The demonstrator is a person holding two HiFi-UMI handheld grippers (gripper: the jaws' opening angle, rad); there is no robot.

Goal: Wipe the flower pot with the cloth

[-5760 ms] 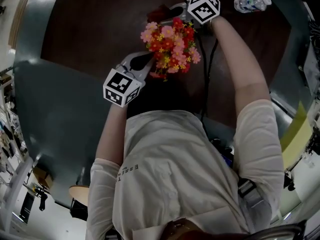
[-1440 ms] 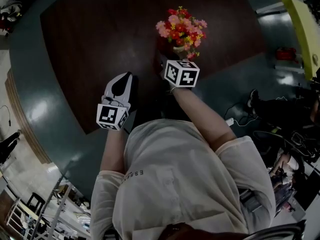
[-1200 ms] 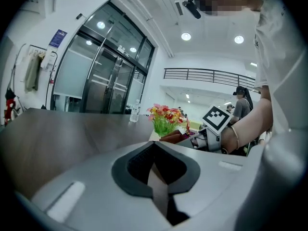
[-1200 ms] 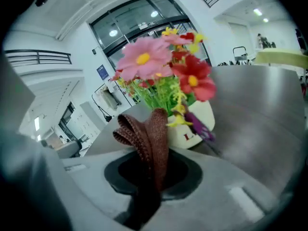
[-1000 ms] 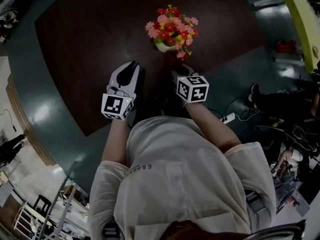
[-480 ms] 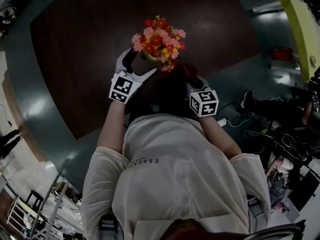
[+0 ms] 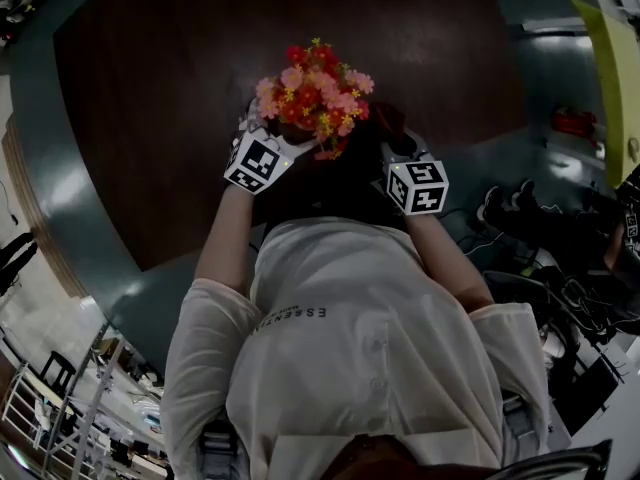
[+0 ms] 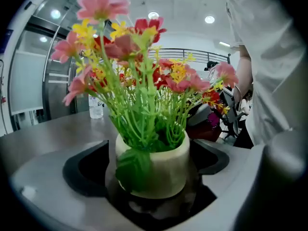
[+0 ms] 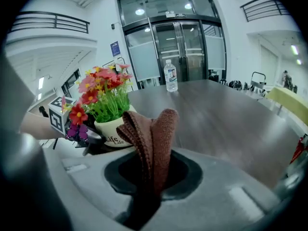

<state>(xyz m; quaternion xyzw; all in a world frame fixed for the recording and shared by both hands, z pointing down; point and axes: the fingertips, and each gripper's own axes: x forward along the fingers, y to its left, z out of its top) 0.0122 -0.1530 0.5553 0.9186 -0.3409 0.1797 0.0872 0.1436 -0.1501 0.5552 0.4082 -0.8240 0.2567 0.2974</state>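
A cream flower pot full of pink, red and yellow flowers stands on the dark brown table. My left gripper reaches in from the pot's left. Its jaws are opening wide, with the pot between them and gaps on both sides. To the pot's right, my right gripper is shut on a folded brown cloth that sticks up from its jaws. In the right gripper view the pot sits left of the cloth, apart from it.
A clear water bottle stands far back on the table; in the left gripper view the bottle is behind the flowers. The person's torso is close to the table's near edge. A teal floor surrounds the table.
The left gripper went from shut, beside the pot, forward to the pot and opened around it. The right gripper drew back to the right with the cloth.
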